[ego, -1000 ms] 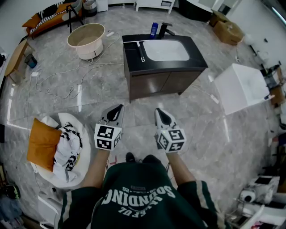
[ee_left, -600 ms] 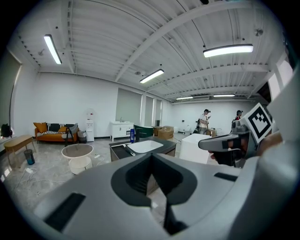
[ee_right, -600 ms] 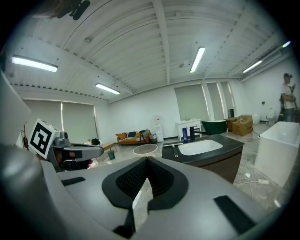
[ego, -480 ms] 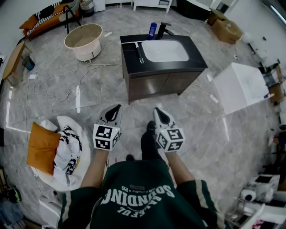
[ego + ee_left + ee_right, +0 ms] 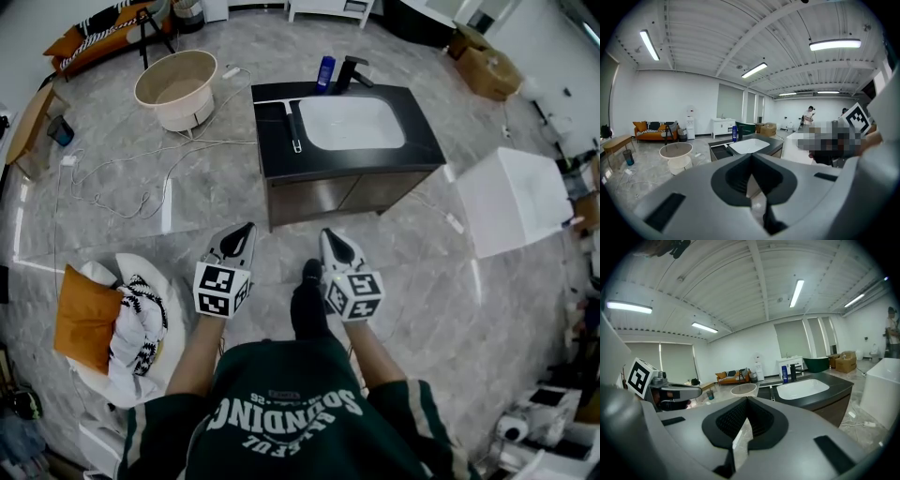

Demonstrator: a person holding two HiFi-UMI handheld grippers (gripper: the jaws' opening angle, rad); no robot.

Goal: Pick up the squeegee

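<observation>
The squeegee [image 5: 292, 122] lies on the left part of a black vanity top [image 5: 427, 141], dark handle toward me and pale blade at the far end. It also shows in the left gripper view as the squeegee [image 5: 726, 147] and in the right gripper view as the squeegee [image 5: 772, 393]. My left gripper [image 5: 246, 231] and right gripper [image 5: 328, 237] are held side by side at waist height over the floor, well short of the vanity. Both point at the vanity with jaws shut and nothing in them. The same shut tips fill the left gripper [image 5: 751, 159] and right gripper [image 5: 746, 401] views.
A white sink [image 5: 352, 122], a black faucet [image 5: 352, 70] and a blue bottle [image 5: 325, 67] share the vanity. A round beige tub [image 5: 176, 80] and loose cables [image 5: 122, 187] lie to the left, a white box [image 5: 511, 197] to the right. A chair with an orange cushion [image 5: 80, 319] stands near left.
The vanity has drawn closer as I step toward it. A dark-socked foot has come forward between the grippers. Both grippers stay shut and side by side.
</observation>
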